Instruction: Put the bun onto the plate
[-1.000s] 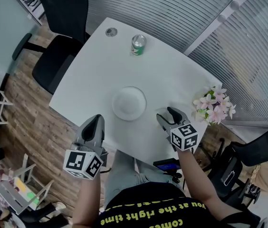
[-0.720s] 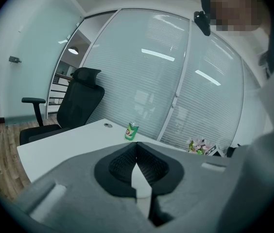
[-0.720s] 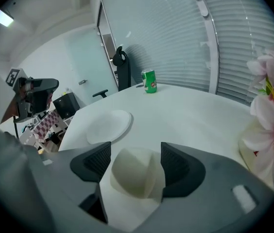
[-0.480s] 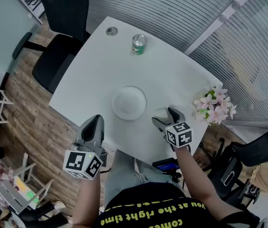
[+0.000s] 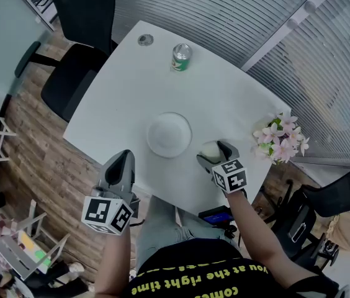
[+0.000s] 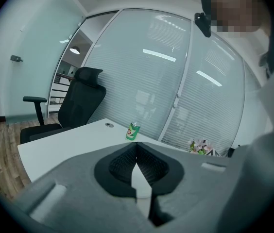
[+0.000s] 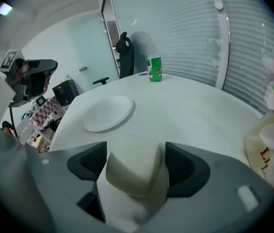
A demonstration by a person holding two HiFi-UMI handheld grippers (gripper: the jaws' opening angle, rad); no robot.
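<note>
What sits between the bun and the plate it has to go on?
Nothing visible. Only bare table lies between the bun and the plate. The green can stands well beyond the plate, the flowers on the bun's far side.

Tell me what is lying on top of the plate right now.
Nothing: the plate is bare, with its whole top in view. The bun sits on the table beside it, apart from it. The plate's underside is hidden.
</note>
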